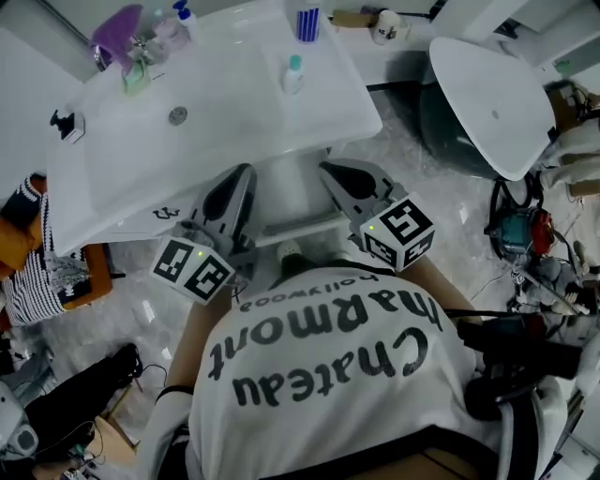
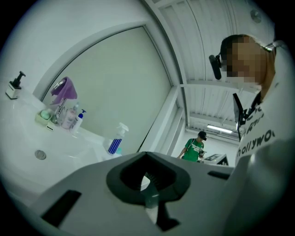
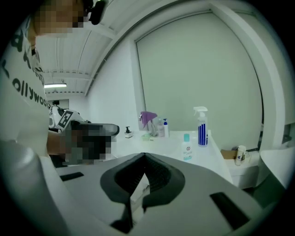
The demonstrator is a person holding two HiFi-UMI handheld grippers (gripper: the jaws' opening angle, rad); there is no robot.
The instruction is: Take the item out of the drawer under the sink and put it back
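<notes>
In the head view both grippers point at the front edge of the white sink (image 1: 225,122). My left gripper (image 1: 238,176) and my right gripper (image 1: 330,171) have their jaws together, with nothing between them. A pale strip (image 1: 298,228) under the rim between them looks like the drawer's edge; its inside and any item in it are hidden. The left gripper view has the left gripper (image 2: 148,183) shut, with the sink top (image 2: 69,152) beyond. In the right gripper view the right gripper (image 3: 139,185) is shut in front of the sink top (image 3: 166,143).
On the sink top stand a spray bottle (image 1: 307,21), a small bottle (image 1: 293,73) and a tap draped with purple cloth (image 1: 117,33). A white oval basin (image 1: 492,103) and floor clutter (image 1: 520,234) lie to the right, striped cloth (image 1: 33,281) to the left. A person in green (image 2: 193,147) stands far off.
</notes>
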